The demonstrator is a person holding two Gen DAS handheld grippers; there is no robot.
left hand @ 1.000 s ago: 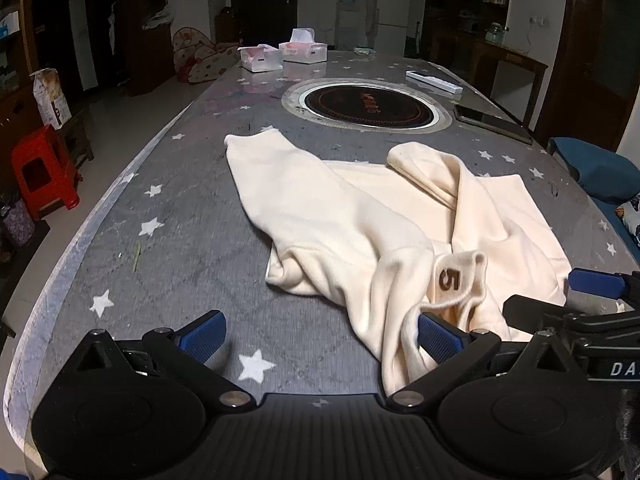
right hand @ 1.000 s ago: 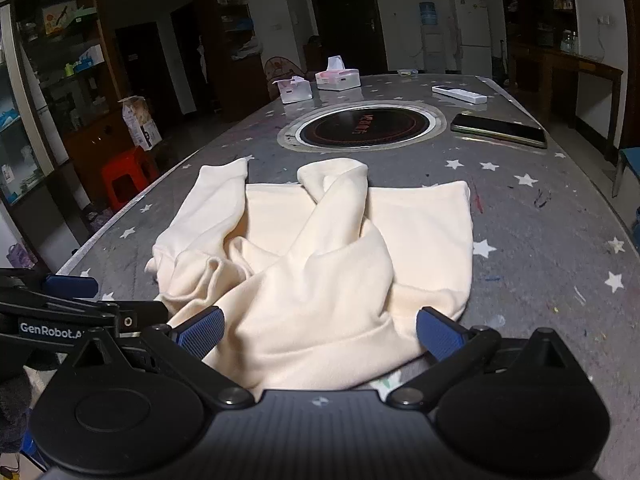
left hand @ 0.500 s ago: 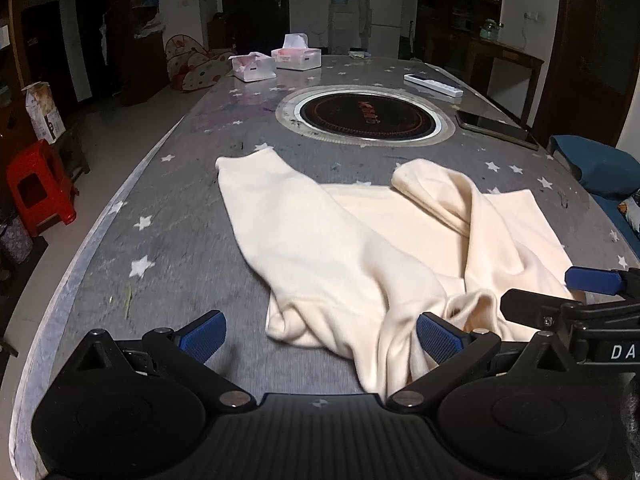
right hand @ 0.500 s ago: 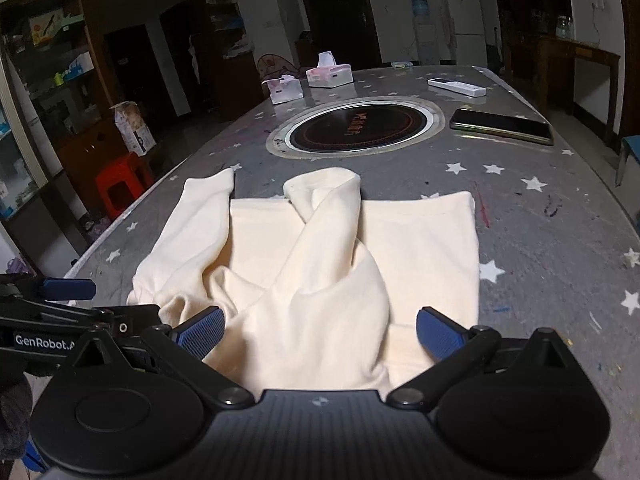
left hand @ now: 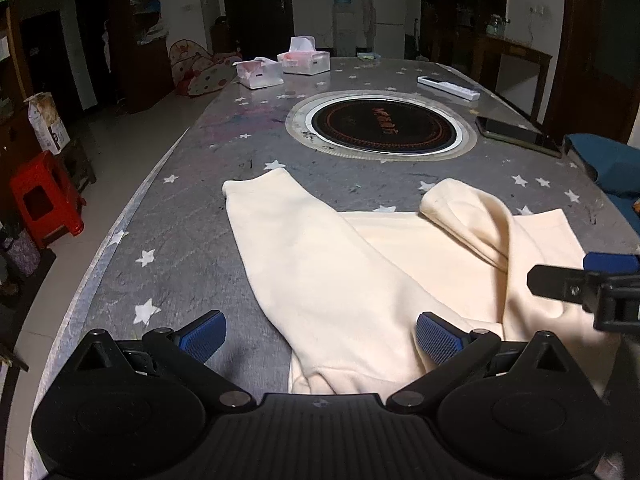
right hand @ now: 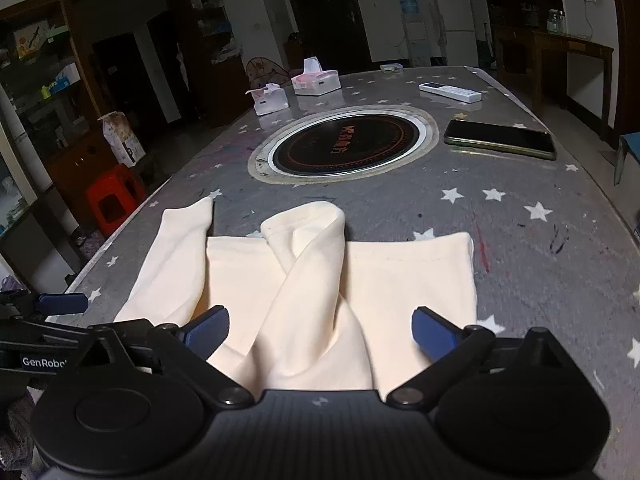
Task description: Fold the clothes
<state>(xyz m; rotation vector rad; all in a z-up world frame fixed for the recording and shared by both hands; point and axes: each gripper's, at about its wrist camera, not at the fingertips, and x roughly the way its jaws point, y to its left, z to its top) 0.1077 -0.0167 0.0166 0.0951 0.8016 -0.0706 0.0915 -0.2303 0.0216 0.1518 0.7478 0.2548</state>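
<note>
Cream garment (right hand: 304,292) lay spread near table (right hand: 540,272) edge, 6 o'clock of round hotplate (right hand: 344,144); sleeves crossed loosely, not squared. Your left gripper (left hand: 320,334) and right gripper (right hand: 320,328) both gaped, holding nothing. Folding looked partway.

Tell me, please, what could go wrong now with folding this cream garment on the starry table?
1. One sleeve lies twisted across the cream garment; folding over it would probably trap a lump.
2. Both the left gripper and the right gripper have open jaws near the bunched near edge, so a grip may catch several layers.
3. The phone lies beyond; a sweeping sleeve might nudge it.
</note>
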